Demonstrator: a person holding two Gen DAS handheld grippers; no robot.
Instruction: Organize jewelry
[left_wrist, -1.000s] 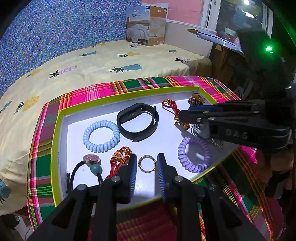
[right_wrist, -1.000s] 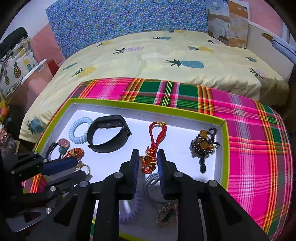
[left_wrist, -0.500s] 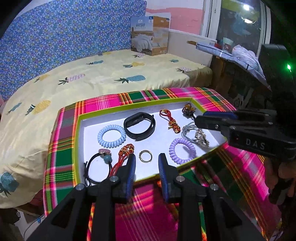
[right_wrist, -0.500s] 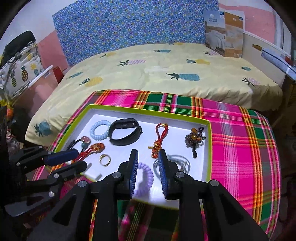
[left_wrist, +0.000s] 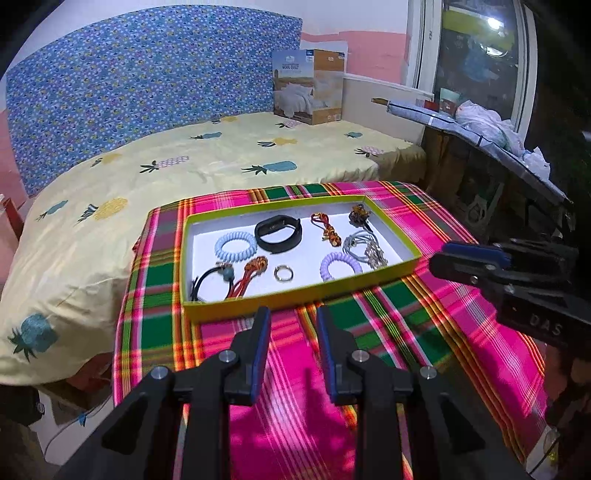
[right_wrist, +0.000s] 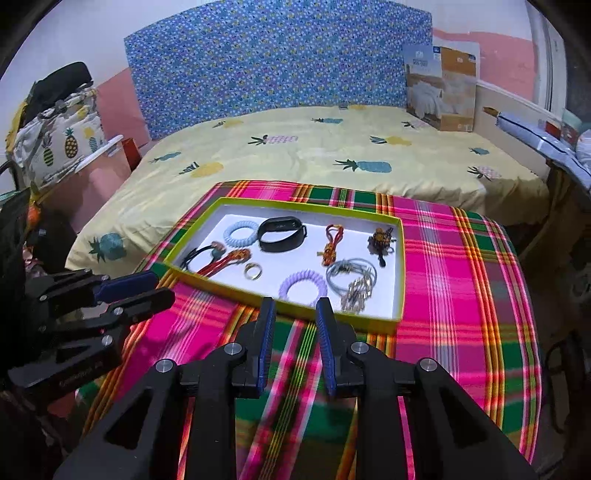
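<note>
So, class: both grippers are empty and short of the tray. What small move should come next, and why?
Probably nothing more than resting the left gripper and right gripper on the plaid cloth. Both are open, and every piece already lies apart inside the tray, so it looks sorted.

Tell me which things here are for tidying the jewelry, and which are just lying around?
For the job: green-rimmed tray, black wristband, blue coil bracelet, purple coil bracelet, gold ring, red knotted cord, bead charm.

Just lying about: cardboard box, pineapple bedsheet, plaid cloth, pineapple bag.
</note>
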